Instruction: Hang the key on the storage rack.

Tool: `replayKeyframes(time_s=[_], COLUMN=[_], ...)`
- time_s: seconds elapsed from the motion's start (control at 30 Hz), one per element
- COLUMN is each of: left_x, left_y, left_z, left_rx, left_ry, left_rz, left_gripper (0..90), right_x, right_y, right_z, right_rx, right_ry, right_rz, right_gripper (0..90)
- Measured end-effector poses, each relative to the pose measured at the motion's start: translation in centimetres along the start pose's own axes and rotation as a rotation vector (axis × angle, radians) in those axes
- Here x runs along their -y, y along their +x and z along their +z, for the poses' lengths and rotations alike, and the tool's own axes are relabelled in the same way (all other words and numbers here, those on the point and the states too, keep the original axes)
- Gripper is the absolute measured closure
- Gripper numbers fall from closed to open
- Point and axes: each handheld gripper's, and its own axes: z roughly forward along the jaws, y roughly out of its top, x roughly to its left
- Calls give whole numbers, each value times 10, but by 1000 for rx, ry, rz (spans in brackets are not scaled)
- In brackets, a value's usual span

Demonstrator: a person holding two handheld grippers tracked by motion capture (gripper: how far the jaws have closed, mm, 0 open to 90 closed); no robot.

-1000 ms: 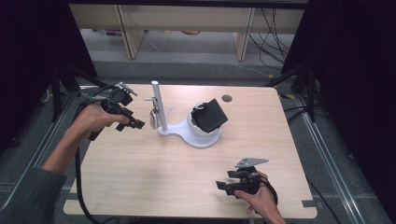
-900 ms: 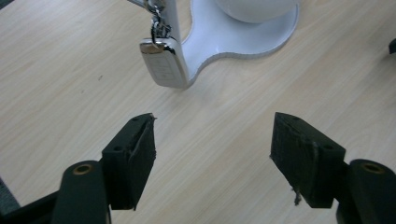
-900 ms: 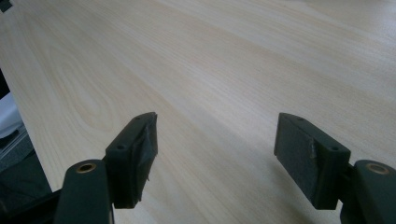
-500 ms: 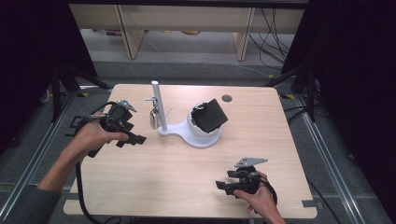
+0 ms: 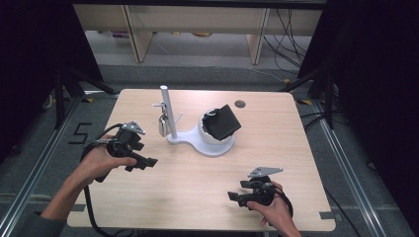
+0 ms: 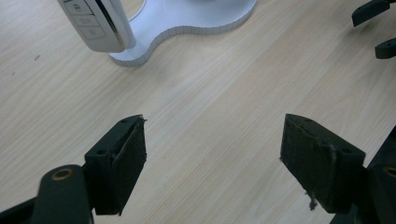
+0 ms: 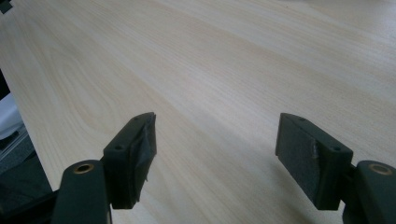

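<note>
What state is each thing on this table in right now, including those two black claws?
Left gripper: open, jaws just widened, nothing between them.
Right gripper: open, empty, low over the table.
Key fob: hanging from the post's hook.
White stand: upright on the table.
Black pouch: tilted, resting in the stand's cup.

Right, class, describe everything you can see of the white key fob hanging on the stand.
The key fob is a small, slim, rounded piece, white to pale grey, seemingly plastic. In the left gripper view its face carries a column of small buttons with faint markings, and a dark seam runs down its side. It hangs upright from a short peg on the white post, just above the stand's white base. Whether it touches the base cannot be told. Neither gripper touches it.
</note>
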Motion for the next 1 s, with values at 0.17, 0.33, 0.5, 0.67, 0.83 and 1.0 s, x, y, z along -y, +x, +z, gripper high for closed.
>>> replayKeyframes(time_s=[0.17,0.33,0.5,0.67,0.83,1.0], left_x=[8,18,25,39,52,62], left_y=[-4,-11,-19,-37,-47,-49], left_z=[9,21,27,37,44,51], left_rx=[14,15,11,41,15,-3], left_ry=[-16,-49,-60,-104,-117,-148], left_rz=[8,16,40,68,83,72], left_gripper=[221,216,205,206,206,208], right_x=[0,0,0,0,0,0], right_y=[1,1,2,3,3,3], right_z=[1,1,0,0,0,1], right_rx=[-19,-21,-16,-19,-8,1], right_ry=[-2,-5,-4,-2,5,3], right_rz=[24,9,22,24,12,-3], right_gripper=[299,299,299,298,296,296])
